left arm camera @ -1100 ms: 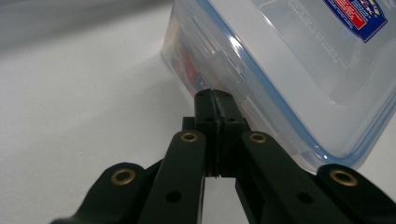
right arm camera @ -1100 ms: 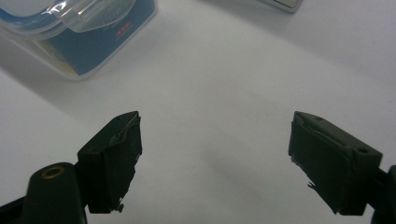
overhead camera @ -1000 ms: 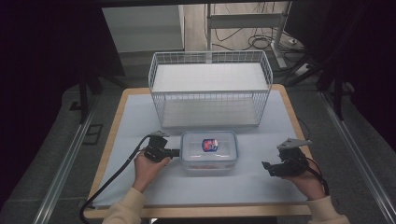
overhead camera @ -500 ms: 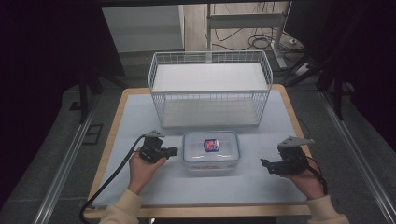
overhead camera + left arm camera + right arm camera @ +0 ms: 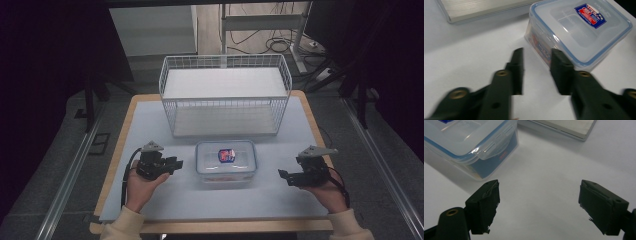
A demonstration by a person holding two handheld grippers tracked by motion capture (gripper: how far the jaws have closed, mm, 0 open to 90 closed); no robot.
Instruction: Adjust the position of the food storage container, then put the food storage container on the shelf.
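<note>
Black jaws of the left gripper (image 5: pixel 176 163) are seen partly parted, having just been opening, with nothing between them; bare table surface is visible in the gap in the left gripper view. They point toward the clear plastic container (image 5: pixel 225 162), which lies just ahead of them and slightly to one side, its near wall close to one fingertip but not gripped. The right gripper (image 5: pixel 284 176) is held with its jaws wide apart and empty; in the right gripper view the same container (image 5: pixel 471 145) is noted ahead of one jaw, clear of both pads. The container is thus placed between the two grippers, on the white mat (image 5: pixel 150 125), with its blue-sealed lid shut and a red and blue label (image 5: pixel 226 155) on top. A side latch (image 5: pixel 491 148) of the lid is seen folded down on the wall facing the right gripper. Beyond the container, farther from both grippers, a white wire basket (image 5: pixel 225 100) is recorded standing upright on the mat.
</note>
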